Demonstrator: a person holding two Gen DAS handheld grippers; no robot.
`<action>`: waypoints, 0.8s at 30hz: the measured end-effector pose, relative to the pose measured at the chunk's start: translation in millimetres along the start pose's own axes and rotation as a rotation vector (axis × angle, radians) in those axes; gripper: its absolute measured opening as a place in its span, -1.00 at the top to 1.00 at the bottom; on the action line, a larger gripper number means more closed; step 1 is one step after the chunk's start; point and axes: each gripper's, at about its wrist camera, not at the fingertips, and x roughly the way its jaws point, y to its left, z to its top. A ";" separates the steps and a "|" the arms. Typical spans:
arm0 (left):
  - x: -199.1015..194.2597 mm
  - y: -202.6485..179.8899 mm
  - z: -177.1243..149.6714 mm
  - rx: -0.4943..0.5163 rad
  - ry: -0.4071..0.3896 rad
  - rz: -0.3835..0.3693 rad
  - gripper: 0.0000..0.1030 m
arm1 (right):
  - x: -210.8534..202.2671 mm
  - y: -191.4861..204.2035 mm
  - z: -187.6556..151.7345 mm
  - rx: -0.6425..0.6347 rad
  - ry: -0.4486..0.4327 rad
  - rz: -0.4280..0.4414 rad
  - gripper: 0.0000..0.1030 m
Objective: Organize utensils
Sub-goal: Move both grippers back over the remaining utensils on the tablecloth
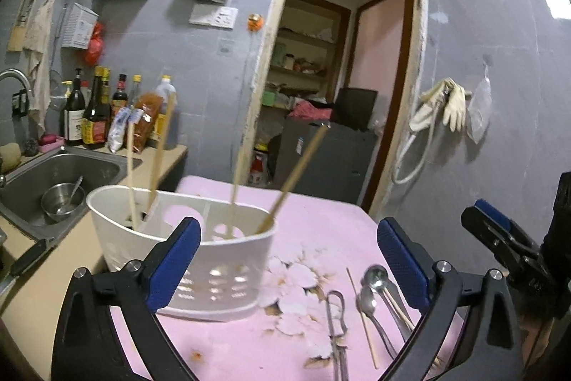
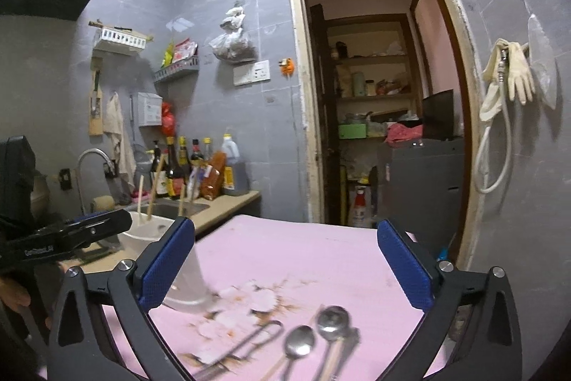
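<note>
A white plastic utensil holder [image 1: 200, 259] stands on the pink table [image 1: 314, 224] and holds several wooden chopsticks [image 1: 296, 170]. My left gripper [image 1: 289, 259] is open and empty just in front of the holder. Two metal spoons [image 1: 371, 288], a loose chopstick [image 1: 362, 313] and a metal peeler [image 1: 337, 320] lie on the table to its right. My right gripper [image 2: 285, 263] is open and empty above the spoons [image 2: 314, 331] and peeler [image 2: 246, 341]. The holder [image 2: 150, 232] sits to its left, partly hidden by the left gripper.
A steel sink [image 1: 60, 174] with a bowl is left of the table, with sauce bottles [image 1: 96, 113] behind it. An open doorway [image 1: 321, 88] lies beyond the table's far edge. Gloves and a hose [image 1: 442, 109] hang on the right wall.
</note>
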 end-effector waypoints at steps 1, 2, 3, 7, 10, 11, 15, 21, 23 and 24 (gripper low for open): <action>2.2 -3.2 -2.0 0.007 0.009 -0.004 -0.88 | -1.2 -4.0 -1.6 -0.004 0.004 -0.006 -1.00; 4.6 -6.9 -4.8 0.016 0.019 -0.007 -0.88 | -1.9 -7.9 -3.4 -0.006 0.010 -0.012 -1.00; 7.6 -10.9 -7.7 0.026 0.031 -0.010 -0.88 | -2.1 -11.6 -5.0 -0.009 0.018 -0.019 -1.00; 20.5 -23.6 -20.5 0.066 0.084 -0.018 -0.88 | -1.7 -26.6 -13.5 -0.013 0.056 -0.040 -1.00; 32.4 -31.0 -30.7 0.091 0.139 -0.026 -0.88 | 2.0 -37.6 -20.4 -0.018 0.102 -0.061 -1.00; 35.2 -32.4 -33.0 0.097 0.153 -0.028 -0.88 | 3.5 -40.9 -22.8 -0.016 0.119 -0.066 -1.00; 53.1 -41.4 -45.8 0.136 0.238 -0.023 -0.88 | 13.3 -52.4 -34.6 -0.026 0.216 -0.098 -1.00; 78.5 -49.8 -62.0 0.166 0.371 -0.028 -0.88 | 32.7 -64.2 -54.1 -0.024 0.384 -0.117 -0.88; 87.0 -51.8 -66.5 0.170 0.414 -0.036 -0.88 | 41.5 -66.4 -62.6 -0.025 0.454 -0.112 -0.68; 92.3 -52.8 -69.3 0.173 0.438 -0.037 -0.87 | 44.4 -67.0 -66.1 -0.024 0.478 -0.109 -0.63</action>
